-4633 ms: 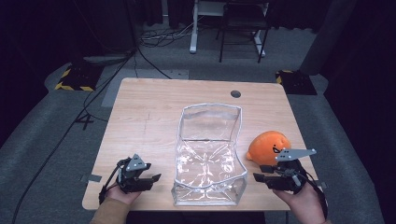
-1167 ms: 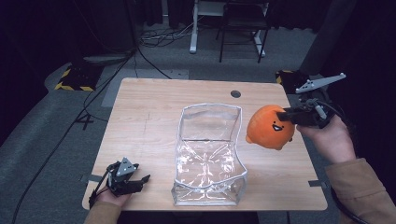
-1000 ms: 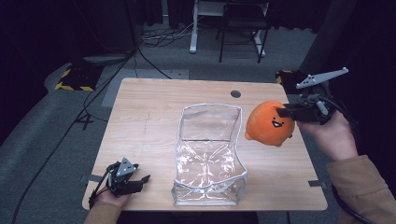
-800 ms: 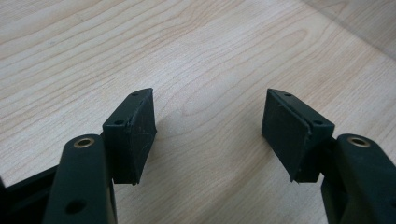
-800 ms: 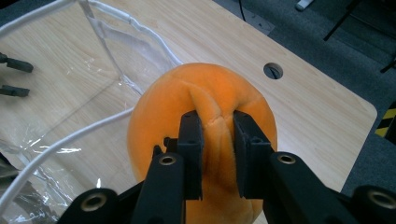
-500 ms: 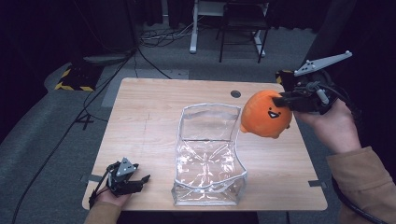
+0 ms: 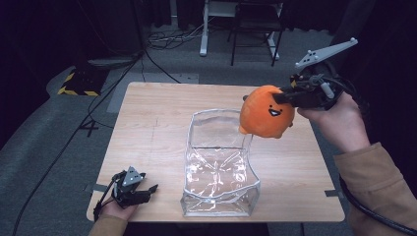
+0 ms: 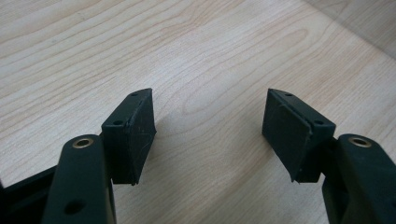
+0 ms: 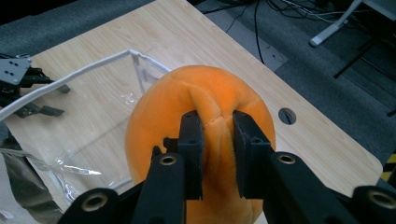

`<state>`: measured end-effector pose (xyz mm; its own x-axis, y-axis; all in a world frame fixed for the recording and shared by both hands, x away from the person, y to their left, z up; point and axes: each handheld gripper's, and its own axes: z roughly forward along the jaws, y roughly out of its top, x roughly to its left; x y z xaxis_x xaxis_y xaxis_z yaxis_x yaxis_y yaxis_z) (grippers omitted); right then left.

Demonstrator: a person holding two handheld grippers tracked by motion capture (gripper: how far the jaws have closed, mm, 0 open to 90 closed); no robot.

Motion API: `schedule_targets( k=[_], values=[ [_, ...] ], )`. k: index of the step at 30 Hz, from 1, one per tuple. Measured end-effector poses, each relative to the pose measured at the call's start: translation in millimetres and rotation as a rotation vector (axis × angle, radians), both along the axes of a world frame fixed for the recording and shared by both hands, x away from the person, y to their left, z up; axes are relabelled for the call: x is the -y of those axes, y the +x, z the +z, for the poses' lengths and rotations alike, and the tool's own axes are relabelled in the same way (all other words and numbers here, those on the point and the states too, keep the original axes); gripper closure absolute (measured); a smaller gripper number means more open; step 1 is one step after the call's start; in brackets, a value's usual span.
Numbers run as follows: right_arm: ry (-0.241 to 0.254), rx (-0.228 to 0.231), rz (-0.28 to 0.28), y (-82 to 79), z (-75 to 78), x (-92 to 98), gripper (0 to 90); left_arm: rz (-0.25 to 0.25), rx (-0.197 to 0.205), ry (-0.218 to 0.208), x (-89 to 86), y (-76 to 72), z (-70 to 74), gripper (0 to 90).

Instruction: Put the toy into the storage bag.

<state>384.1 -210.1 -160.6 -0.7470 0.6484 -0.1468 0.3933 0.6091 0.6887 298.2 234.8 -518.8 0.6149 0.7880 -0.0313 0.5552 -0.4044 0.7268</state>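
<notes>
Status: plush (image 7: pixel 267 112) lifted clear of table (image 7: pixel 157 123), held in air at far right rim of clear bag (image 7: pixel 220 164). R gripper (image 9: pixel 218 140) jaws pinch a fold of plush (firm grip). L gripper (image 8: pixel 210 135) jaws wide open, empty, resting near table edge. Remaining: move over bag opening, lower, release.

Dark lab or studio, lone wooden table (image 7: pixel 162 123), floor cables (image 7: pixel 162 69), hazard-striped tape (image 7: pixel 74 91)

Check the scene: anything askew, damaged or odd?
One thing: the clear bag on the table stands crooked, its soft walls buckled and creased. The right gripper pinches a fold of the orange plush toy, held in the air over the bag's far corner. Nothing spilled.
</notes>
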Motion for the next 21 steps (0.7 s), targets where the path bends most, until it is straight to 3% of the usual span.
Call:
schedule_targets(
  k=[9, 14, 21],
  values=[
    [-0.001, 0.003, 0.058, 2.8, 1.6, -28.9, 75.2, 0.0, -0.003, 0.003, -0.1, 0.0, 0.3, 34.8],
    [-0.03, 0.009, 0.082, 5.5, -0.3, -52.4, 75.2, -0.002, -0.003, 0.005, 0.0, 0.8, 0.3, 34.4],
    [-0.042, -0.009, 0.131, 9.2, -9.6, -79.3, 75.2, -0.009, -0.004, 0.01, -0.2, 1.8, 0.7, 34.0]
  ],
)
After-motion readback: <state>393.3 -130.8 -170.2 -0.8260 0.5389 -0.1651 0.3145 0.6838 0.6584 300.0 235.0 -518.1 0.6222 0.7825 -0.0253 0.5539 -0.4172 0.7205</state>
